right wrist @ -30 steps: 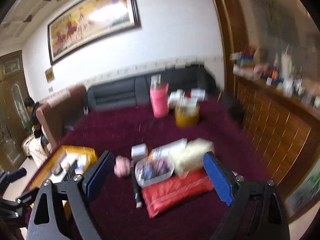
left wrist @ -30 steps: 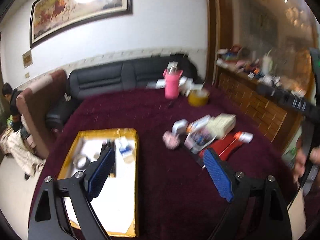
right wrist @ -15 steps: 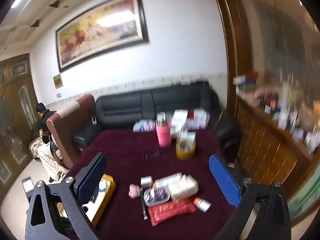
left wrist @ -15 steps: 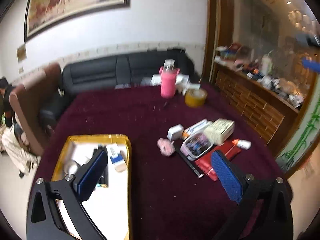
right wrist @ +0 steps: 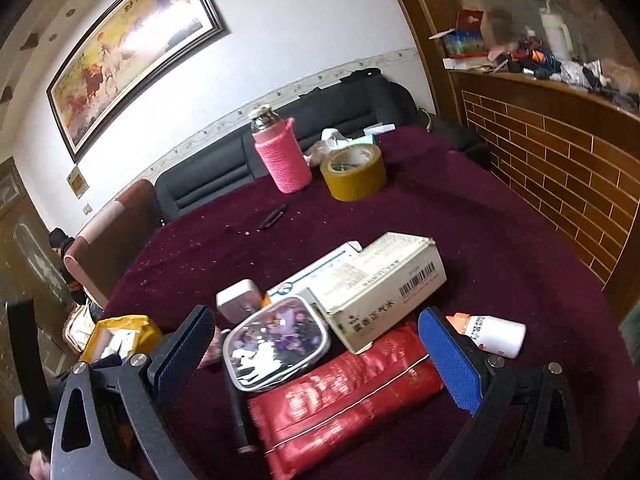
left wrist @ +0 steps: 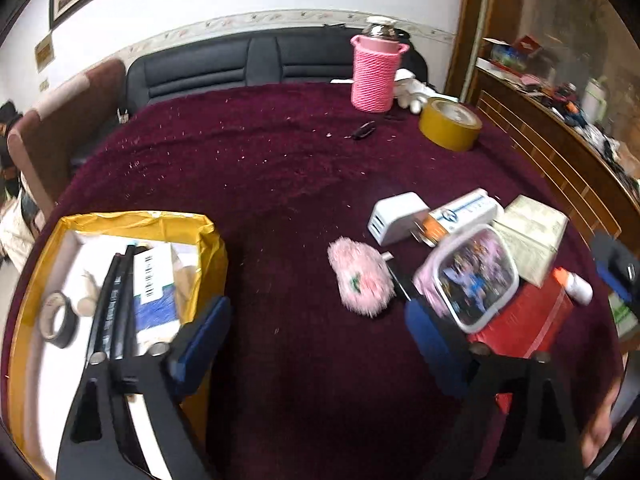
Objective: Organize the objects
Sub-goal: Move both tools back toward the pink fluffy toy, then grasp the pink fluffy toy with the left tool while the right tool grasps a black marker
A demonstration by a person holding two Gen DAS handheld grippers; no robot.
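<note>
Objects for sorting lie in a cluster on the desk, which wears a dark maroon cloth. My left gripper hangs above bare cloth with its jaws spread wide and nothing between them; the yellow-lined box sits just to its left, holding a roll of dark tape, a black bar and a barcoded packet. To its right lies a pink fluffy thing, and past that a white charger.

My right gripper is low over the cluster, jaws wide apart and gripping nothing. Between its blue pads I see a clear-lidded case with a printed picture, resting partly on a red pouch. A cream carton with a barcode touches the case's far edge and overlaps the pouch. Behind it lies a white and blue box. A small white bottle with an orange cap lies on its side just outside my right pad. A black pen lies beside the pouch's left edge.

Far across the desk stand a flask in a pink knitted sleeve and, near it, a wide roll of yellow tape.
</note>
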